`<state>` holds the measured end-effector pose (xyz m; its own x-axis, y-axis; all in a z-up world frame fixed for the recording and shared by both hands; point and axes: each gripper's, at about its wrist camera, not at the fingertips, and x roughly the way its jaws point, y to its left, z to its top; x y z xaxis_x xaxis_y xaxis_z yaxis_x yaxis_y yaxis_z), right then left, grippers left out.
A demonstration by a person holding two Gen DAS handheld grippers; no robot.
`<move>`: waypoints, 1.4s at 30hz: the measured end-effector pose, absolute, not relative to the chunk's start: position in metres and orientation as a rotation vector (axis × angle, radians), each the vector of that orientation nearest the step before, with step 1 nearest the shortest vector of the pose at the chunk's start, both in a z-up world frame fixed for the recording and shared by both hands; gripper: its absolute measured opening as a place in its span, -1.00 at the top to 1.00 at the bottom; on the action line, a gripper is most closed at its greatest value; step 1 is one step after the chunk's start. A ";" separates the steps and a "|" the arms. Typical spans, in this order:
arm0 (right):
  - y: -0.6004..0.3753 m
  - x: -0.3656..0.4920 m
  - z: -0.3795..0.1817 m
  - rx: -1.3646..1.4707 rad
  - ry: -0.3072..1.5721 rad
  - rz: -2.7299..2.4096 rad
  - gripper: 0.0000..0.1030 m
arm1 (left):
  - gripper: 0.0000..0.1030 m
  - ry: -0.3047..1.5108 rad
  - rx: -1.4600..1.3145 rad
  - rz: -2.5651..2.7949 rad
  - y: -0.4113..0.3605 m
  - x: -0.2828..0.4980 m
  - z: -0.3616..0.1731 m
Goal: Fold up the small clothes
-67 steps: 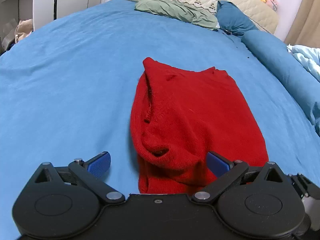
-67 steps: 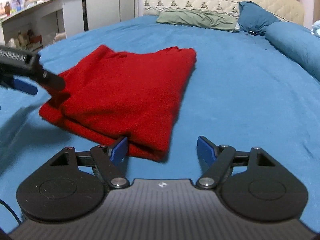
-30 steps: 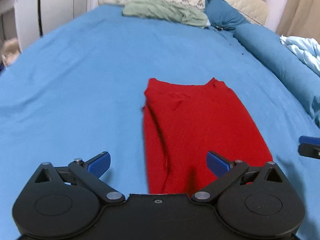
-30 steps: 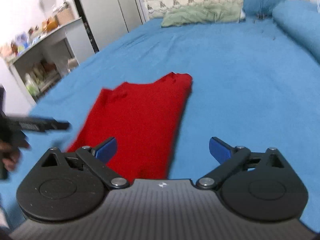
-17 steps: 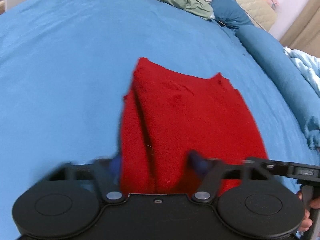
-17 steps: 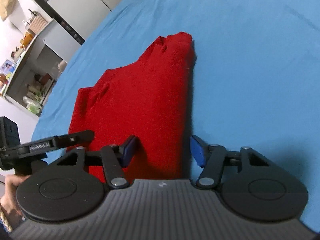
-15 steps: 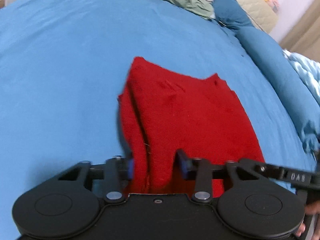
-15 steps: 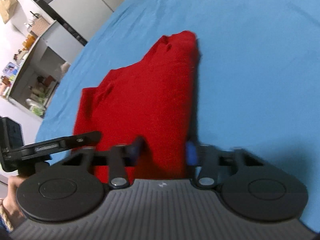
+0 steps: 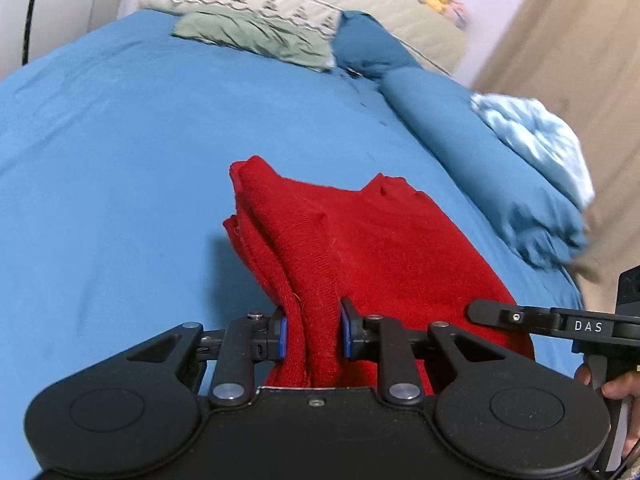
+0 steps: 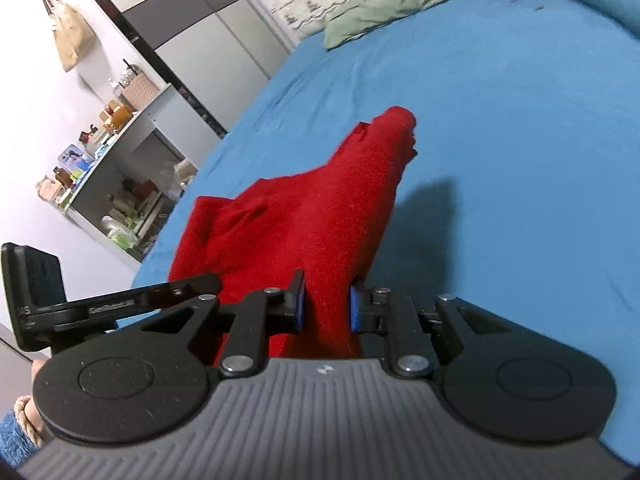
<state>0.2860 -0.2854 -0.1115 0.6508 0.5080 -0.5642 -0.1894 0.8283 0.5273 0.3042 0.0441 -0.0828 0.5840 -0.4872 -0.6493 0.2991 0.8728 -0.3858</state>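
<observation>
A red knit sweater (image 9: 360,240), folded into a long strip, lies on the blue bed sheet (image 9: 100,160). My left gripper (image 9: 312,334) is shut on its near left corner, red cloth bunched between the blue pads. My right gripper (image 10: 325,310) is shut on the sweater (image 10: 320,208) at its near right corner. The near end is raised off the bed; the far end rests on the sheet (image 10: 520,120). Each gripper shows at the edge of the other's view: the right gripper (image 9: 560,320) and the left gripper (image 10: 100,300).
A green pillow (image 9: 252,36), a blue pillow (image 9: 368,52) and a cream headboard (image 9: 304,4) lie at the far end. A rolled blue duvet (image 9: 480,160) and light blue cloth (image 9: 536,128) run along the right. A cluttered shelf (image 10: 100,160) and wardrobe (image 10: 200,32) stand left of the bed.
Both grippers closed from wide open onto the sweater's near corners and lifted that end off the bed. The sweater's near edge now bunches up between the pads.
</observation>
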 end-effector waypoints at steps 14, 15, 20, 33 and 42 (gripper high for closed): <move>-0.332 0.171 -0.208 0.448 0.825 0.299 0.23 | 0.34 0.887 -0.184 -0.393 0.000 0.237 -0.150; -0.330 0.171 -0.205 0.429 0.824 0.304 0.16 | 0.20 0.876 -0.170 -0.380 -0.001 0.235 -0.148; -0.322 0.167 -0.185 0.318 0.764 0.262 -0.22 | -0.47 0.796 -0.132 -0.277 0.012 0.225 -0.137; -0.334 0.173 -0.208 0.246 0.795 0.169 -0.52 | -0.42 0.822 0.026 -0.201 0.002 0.229 -0.153; -0.323 0.106 -0.099 0.184 0.680 0.151 -0.95 | -0.81 0.740 0.065 -0.164 0.002 0.158 -0.044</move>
<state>0.1058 -0.3227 -0.0985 0.7679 0.1985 -0.6090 -0.0787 0.9728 0.2177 0.1580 0.0019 -0.0436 0.7265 -0.1255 -0.6756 0.1714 0.9852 0.0014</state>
